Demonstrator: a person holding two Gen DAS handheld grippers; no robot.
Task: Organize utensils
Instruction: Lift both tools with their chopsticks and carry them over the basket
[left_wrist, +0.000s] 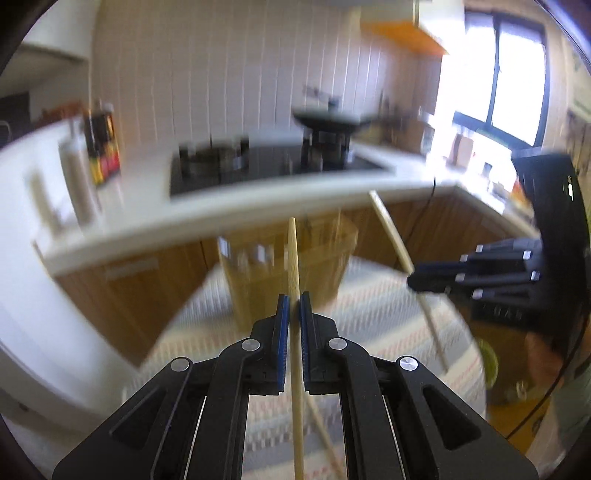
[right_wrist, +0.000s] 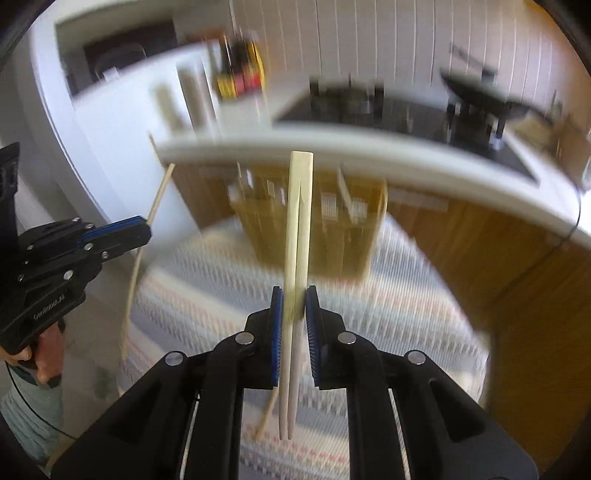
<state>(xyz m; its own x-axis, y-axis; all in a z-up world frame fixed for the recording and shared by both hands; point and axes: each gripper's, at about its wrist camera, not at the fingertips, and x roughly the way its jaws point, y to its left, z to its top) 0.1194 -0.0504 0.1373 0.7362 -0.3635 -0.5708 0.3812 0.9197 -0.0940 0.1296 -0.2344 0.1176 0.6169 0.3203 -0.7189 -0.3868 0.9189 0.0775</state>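
Observation:
My left gripper (left_wrist: 294, 308) is shut on a single thin wooden chopstick (left_wrist: 293, 258) that stands upright between the blue pads. My right gripper (right_wrist: 294, 304) is shut on a joined pair of pale chopsticks (right_wrist: 300, 206), also upright. A wooden utensil holder (left_wrist: 288, 266) with several slots stands ahead on the round striped table mat (left_wrist: 388, 325); it also shows in the right wrist view (right_wrist: 332, 229). The right gripper (left_wrist: 417, 280) shows at the right of the left view with its chopsticks (left_wrist: 391, 232). The left gripper (right_wrist: 146, 230) shows at the left of the right view.
A loose chopstick (right_wrist: 267, 413) lies on the mat (right_wrist: 406, 325) under the grippers. Behind the table runs a white kitchen counter (left_wrist: 221, 206) with a black hob (left_wrist: 266, 162), a wok (left_wrist: 328, 120) and bottles (left_wrist: 101, 147). The views are motion-blurred.

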